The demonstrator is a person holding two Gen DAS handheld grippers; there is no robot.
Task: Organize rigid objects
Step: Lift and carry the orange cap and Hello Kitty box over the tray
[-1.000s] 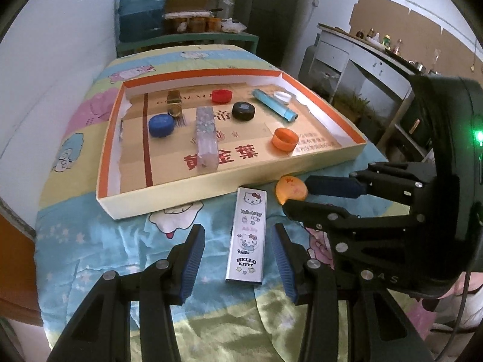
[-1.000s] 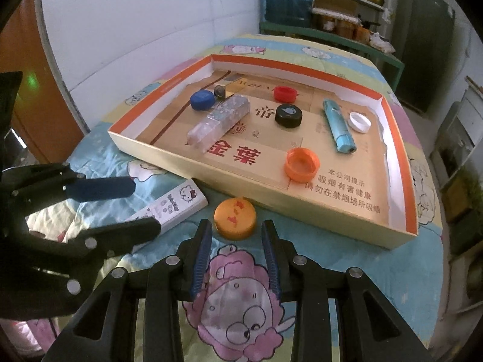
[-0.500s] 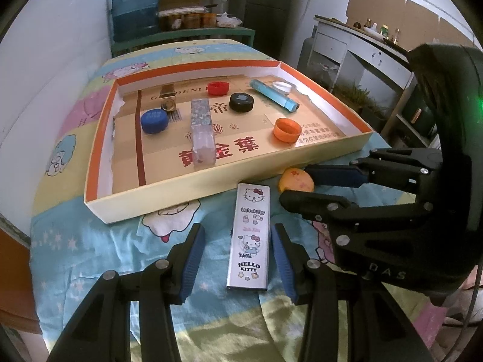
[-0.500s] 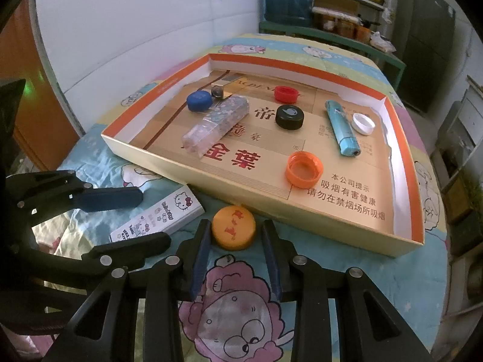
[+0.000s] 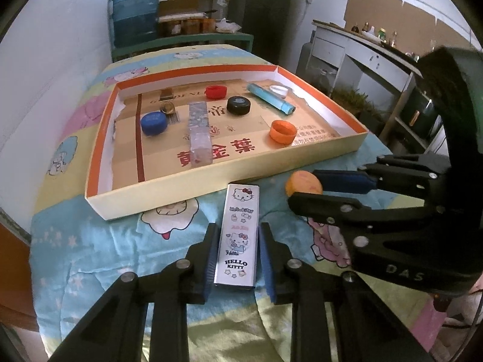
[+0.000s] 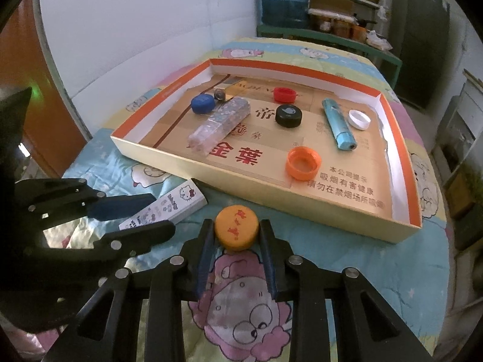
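Observation:
A white Hello Kitty case [image 5: 240,232] lies on the cartoon bedsheet in front of the tray; it also shows in the right wrist view [image 6: 164,206]. My left gripper [image 5: 237,244] straddles it, pads close on both sides, with thin gaps showing. A yellow-orange cap [image 6: 236,227] lies between the pads of my right gripper [image 6: 236,235], which touch or nearly touch it; the cap shows in the left wrist view [image 5: 303,182] too. The orange-rimmed cardboard tray [image 5: 99,138] holds several caps, a clear box [image 5: 199,131] and a blue tube [image 5: 270,99].
The tray [image 6: 416,211] stands just beyond both objects. In it are a blue cap [image 6: 203,103], black cap [image 6: 288,116], red cap [image 6: 284,94], open orange cap [image 6: 302,163] and white cap [image 6: 359,119]. A wall is left, shelves behind, a white cabinet [image 5: 356,57] right.
Both grippers have moved forward. The Hello Kitty case now lies between the left pads and the yellow-orange cap between the right pads; both jaws have narrowed.

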